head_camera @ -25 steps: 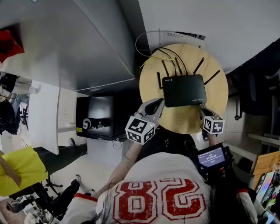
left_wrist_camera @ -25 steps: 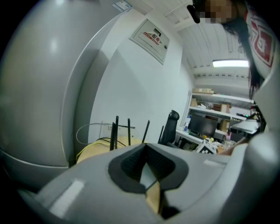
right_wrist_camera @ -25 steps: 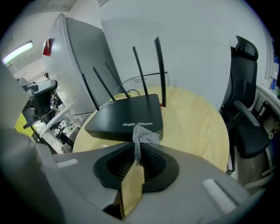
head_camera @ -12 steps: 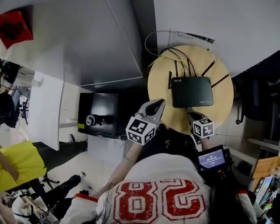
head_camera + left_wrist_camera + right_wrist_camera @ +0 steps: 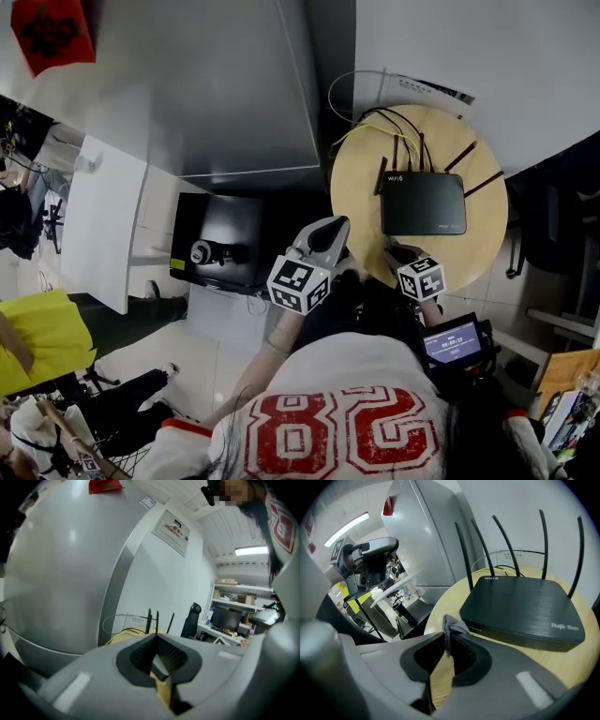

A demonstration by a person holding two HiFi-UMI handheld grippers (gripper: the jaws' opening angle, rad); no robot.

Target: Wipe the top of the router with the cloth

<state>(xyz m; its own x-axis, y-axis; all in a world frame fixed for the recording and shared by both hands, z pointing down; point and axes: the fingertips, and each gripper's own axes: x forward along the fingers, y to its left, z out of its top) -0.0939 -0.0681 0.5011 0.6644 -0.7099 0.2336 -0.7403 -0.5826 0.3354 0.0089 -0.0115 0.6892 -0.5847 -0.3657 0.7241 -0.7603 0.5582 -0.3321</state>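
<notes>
Black router sits flat near the middle of the round wooden table, antennas up along its far edge, with yellow and black cables trailing off behind it. Right tongs are closed on a small fold of grey cloth; it's pinched at the tips and pokes up just above them. The cloth hangs over bare table wood just in front of the router's near-left corner and isn't touching the casing. The router top is uncovered, logo side toward the right. In the head view the right tongs sit at the table's near rim just below the router; the cloth there is probably the dark bit at the tips, too small to be sure. Left tongs have their jaws together with nothing between them. In the head view the left tongs sit at the table's left rim, apart from the router. A black office chair stands beyond the table.
</notes>
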